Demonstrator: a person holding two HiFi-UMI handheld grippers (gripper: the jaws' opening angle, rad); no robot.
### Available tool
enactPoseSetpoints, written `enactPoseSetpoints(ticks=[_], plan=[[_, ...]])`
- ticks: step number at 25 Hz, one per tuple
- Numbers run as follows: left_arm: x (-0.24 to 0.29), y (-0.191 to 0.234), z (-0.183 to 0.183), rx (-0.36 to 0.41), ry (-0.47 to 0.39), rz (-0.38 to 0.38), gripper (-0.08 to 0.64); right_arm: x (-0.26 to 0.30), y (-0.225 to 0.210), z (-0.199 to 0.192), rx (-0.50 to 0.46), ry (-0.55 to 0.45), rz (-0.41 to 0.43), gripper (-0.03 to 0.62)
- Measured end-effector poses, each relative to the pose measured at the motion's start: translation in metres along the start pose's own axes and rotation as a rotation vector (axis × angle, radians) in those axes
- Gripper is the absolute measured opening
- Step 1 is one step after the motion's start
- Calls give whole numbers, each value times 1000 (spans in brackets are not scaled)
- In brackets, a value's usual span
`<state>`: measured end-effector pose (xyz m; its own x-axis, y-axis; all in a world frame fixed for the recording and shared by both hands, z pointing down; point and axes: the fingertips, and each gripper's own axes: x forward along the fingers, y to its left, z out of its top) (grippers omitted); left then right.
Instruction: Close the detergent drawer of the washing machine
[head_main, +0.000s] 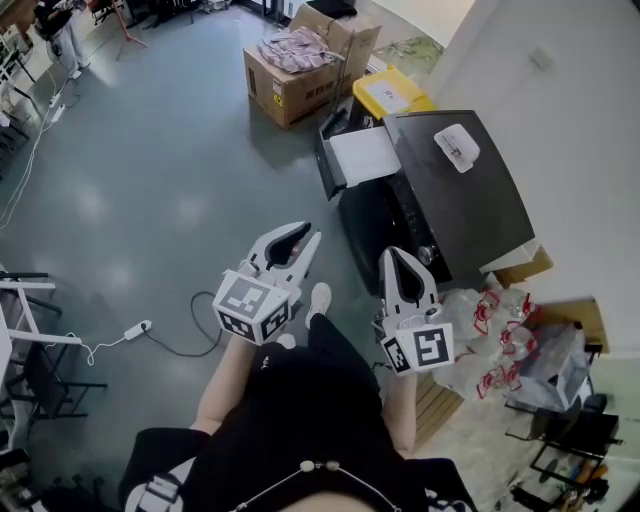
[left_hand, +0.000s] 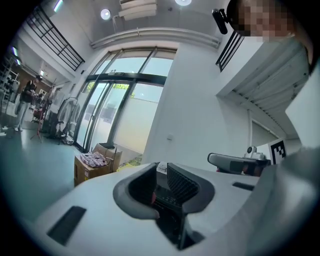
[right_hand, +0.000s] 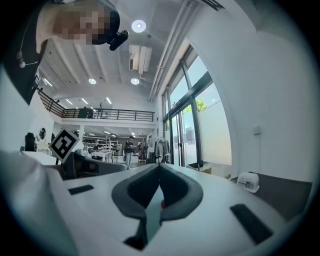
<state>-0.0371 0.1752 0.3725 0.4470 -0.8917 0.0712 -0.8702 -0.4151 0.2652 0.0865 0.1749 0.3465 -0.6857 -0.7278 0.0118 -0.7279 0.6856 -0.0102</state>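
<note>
left hand-held gripper (head_main: 303, 235) ajar, empty | right hand-held gripper (head_main: 401, 257) closed, empty | detergent drawer (head_main: 362, 156) out | box (head_main: 292, 92) print unreadable

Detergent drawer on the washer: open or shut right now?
Open. In the head view the detergent drawer juts out from the front of the washing machine, its white tray exposed from above.

Washing machine (left_hand: 166, 199) mostly hidden behind left claw (left_hand: 161, 169), distant person (head_main: 62, 30) small and blurred, bags (head_main: 490, 330) with unclear contents
</note>
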Motion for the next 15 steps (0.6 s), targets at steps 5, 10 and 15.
enactPoseSetpoints(ticks=[5,10,15], plan=[[45,31,-4,2,5,55,55,40,-34,-18,-16,54,43,3],[92,66,-30,-96,63,101,55,81,-59,-49,-15,142,122,3],[134,96,-57,-181,128,148,55,115,-86,-84,28,217,181,5]])
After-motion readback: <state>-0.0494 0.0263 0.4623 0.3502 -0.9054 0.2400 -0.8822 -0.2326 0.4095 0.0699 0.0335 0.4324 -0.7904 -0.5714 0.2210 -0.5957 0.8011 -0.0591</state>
